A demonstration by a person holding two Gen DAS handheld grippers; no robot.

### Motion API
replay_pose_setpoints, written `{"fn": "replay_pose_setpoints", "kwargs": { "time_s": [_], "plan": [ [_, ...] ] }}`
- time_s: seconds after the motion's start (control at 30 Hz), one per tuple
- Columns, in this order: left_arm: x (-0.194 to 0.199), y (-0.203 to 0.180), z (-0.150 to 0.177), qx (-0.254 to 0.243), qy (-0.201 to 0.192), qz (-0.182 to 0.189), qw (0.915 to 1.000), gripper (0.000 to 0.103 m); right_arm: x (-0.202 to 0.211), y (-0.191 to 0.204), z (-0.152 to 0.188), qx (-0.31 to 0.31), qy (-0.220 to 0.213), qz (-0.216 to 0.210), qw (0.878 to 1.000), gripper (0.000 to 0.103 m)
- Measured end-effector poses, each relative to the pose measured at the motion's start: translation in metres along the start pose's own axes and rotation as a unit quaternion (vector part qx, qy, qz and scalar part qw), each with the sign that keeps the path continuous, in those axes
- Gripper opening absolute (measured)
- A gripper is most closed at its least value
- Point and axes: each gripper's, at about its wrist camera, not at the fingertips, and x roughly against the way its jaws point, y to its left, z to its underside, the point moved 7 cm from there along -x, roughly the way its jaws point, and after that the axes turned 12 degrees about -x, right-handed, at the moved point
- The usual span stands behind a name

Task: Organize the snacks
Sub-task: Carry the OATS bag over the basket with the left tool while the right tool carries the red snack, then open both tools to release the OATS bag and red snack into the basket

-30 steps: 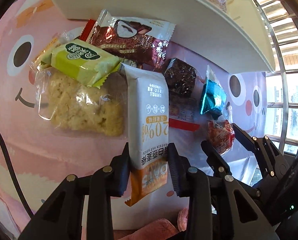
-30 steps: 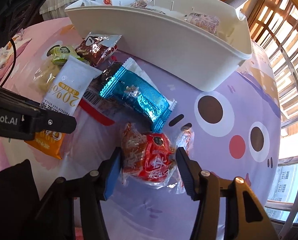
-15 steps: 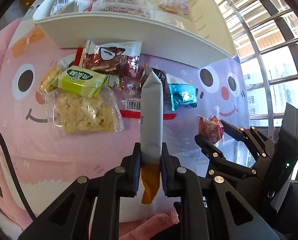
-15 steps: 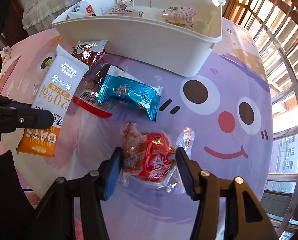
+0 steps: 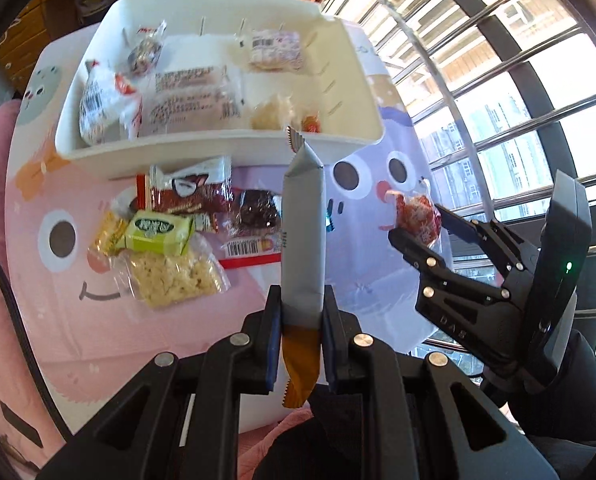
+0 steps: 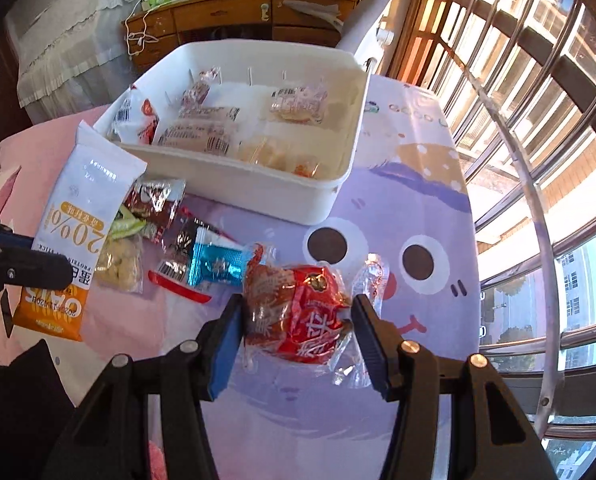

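My left gripper (image 5: 298, 332) is shut on a white and orange oat-stick packet (image 5: 302, 236), held edge-on and lifted off the table; the same packet (image 6: 85, 232) shows flat at the left of the right wrist view. My right gripper (image 6: 295, 320) is shut on a red snack in clear wrap (image 6: 298, 312), raised above the table; it appears as the right gripper (image 5: 422, 224) with the red snack (image 5: 418, 216) in the left view. The white bin (image 5: 225, 148) holds several snacks. On the table lie a green packet (image 5: 159, 232), a crumbly bar (image 5: 173, 276), a brown packet (image 5: 193, 192) and a blue packet (image 6: 217, 264).
The table wears a pink and purple cartoon cloth (image 6: 398, 208). Window bars (image 6: 530, 128) run along the right. A wooden cabinet (image 6: 237, 16) stands behind the white bin (image 6: 257, 184). A black cable (image 5: 13, 300) crosses the left edge.
Both grippers rose with their packets. The left one closed on the oat-stick packet and rolled it edge-on. The bin's inside has come into view.
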Motion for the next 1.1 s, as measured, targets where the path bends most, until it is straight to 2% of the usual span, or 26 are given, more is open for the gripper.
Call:
{"fn": "replay_pose_setpoints", "kwargs": {
  "time_s": [0.23, 0.43, 0.7, 0.87, 1.1],
  "plan": [
    [0.036, 0.0, -0.032, -0.035, -0.021, -0.003, 0.9992, 0.015, 0.029, 0.004, -0.052, 0.0, -0.058, 0.016, 0.998, 0.055],
    [0.057, 0.011, -0.066, -0.051, -0.046, -0.016, 0.9975, 0.015, 0.041, 0.013, -0.085, 0.004, -0.091, 0.017, 0.996, 0.055],
    [0.07, 0.035, -0.11, -0.065, -0.073, -0.033, 0.9947, 0.015, 0.036, 0.03, -0.118, -0.003, -0.106, 0.001, 0.994, 0.055],
    [0.061, 0.051, -0.132, -0.075, -0.085, -0.046, 0.9925, 0.016, 0.027, 0.04, -0.139, -0.011, -0.112, -0.012, 0.994, 0.055],
    [0.048, 0.066, -0.155, -0.083, -0.125, -0.055, 0.9871, 0.016, 0.013, 0.042, -0.159, -0.04, -0.11, -0.035, 0.993, 0.055]
  ]
}}
